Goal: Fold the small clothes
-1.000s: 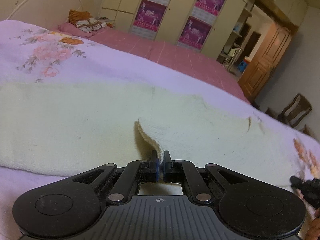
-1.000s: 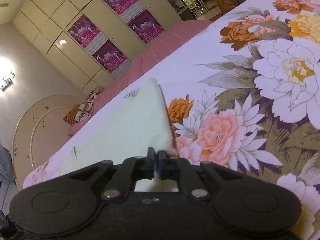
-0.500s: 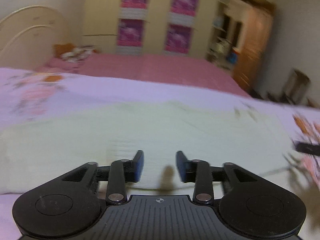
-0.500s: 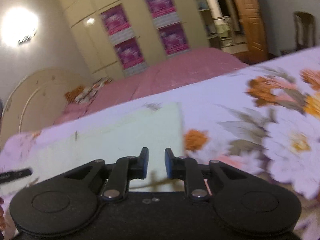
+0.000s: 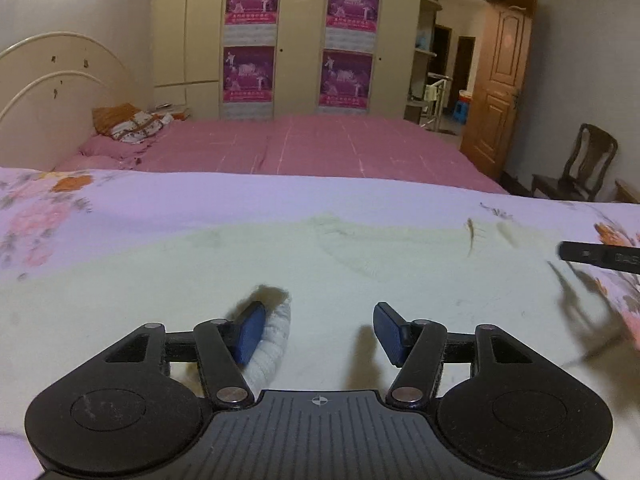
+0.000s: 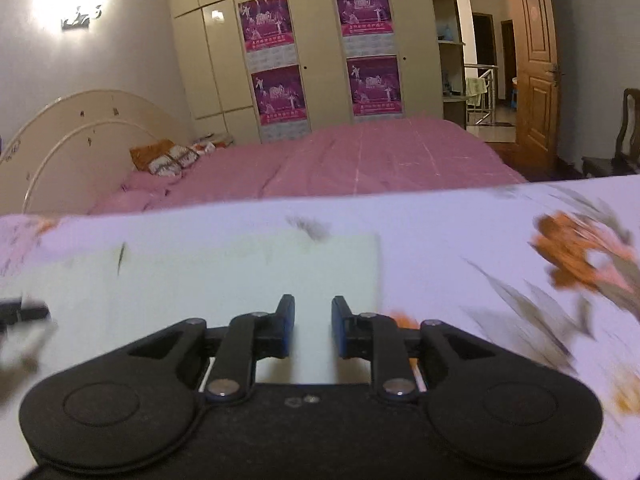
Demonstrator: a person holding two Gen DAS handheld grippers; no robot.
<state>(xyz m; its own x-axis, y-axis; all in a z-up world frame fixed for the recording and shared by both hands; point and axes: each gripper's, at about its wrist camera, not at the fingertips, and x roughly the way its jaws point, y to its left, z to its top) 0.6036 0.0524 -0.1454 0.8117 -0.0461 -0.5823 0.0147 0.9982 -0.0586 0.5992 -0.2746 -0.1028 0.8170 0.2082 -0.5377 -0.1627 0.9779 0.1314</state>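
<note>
Both grippers, clamped on the pale cloth's edge a second ago, are now letting go, and both views are levelling out from their earlier tilt. The cream cloth point(image 5: 280, 264) is lying flat across the floral bedspread point(image 5: 160, 204) of the near bed. The left gripper point(image 5: 318, 330) is hovering over the cloth, its jaws spreading wide and gripping nothing; a rolled white edge of fabric point(image 5: 272, 340) is sitting just beside its left pad. To the right, the right gripper point(image 6: 313, 326) is also opening, jaws narrowly apart above the cloth's right end, with nothing pinched between them. Beyond, a pink bed point(image 6: 380, 160) is stretching toward the wardrobe point(image 6: 312, 48) with purple posters.
</note>
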